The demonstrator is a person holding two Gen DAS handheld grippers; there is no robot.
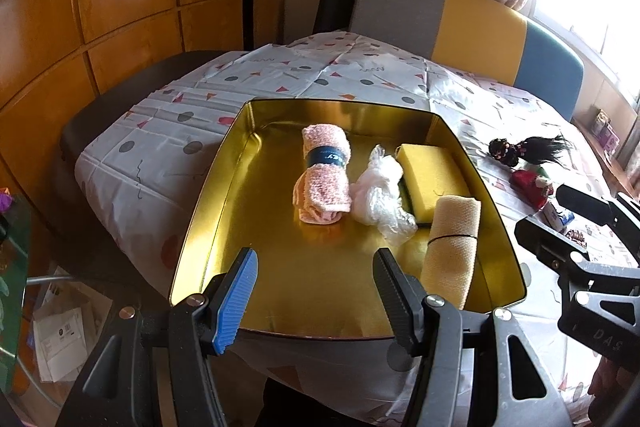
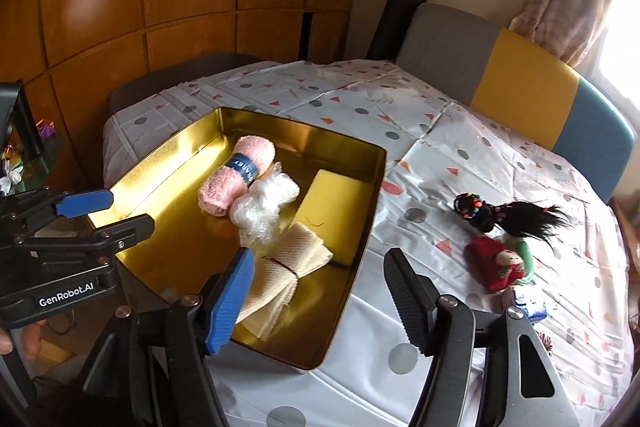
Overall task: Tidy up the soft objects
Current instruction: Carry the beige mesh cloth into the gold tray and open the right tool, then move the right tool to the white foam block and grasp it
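Observation:
A gold metal tin (image 1: 208, 211) (image 2: 360, 227) sits on the table. In it lie a rolled pink towel (image 1: 324, 175) (image 2: 236, 179), a white crumpled plastic bundle (image 1: 380, 195) (image 2: 264, 211), a yellow sponge (image 1: 434, 175) (image 2: 336, 199) and a rolled beige cloth (image 1: 452, 247) (image 2: 280, 275). My left gripper (image 1: 316, 299) (image 2: 120, 215) is open and empty over the tin's near edge. My right gripper (image 2: 316, 303) (image 1: 560, 215) is open and empty above the tin's right wall. A black-haired doll (image 2: 500, 215) (image 1: 516, 149) and a red soft doll (image 2: 500, 263) (image 1: 532, 185) lie on the cloth to the right.
The table has a white patterned cloth (image 1: 160, 155) (image 2: 440, 327). A small blue-white packet (image 2: 530, 303) (image 1: 560, 217) lies near the red doll. A grey, yellow and blue chair back (image 1: 472, 27) (image 2: 520, 87) stands behind the table. Wooden cabinets (image 1: 100, 7) line the left wall.

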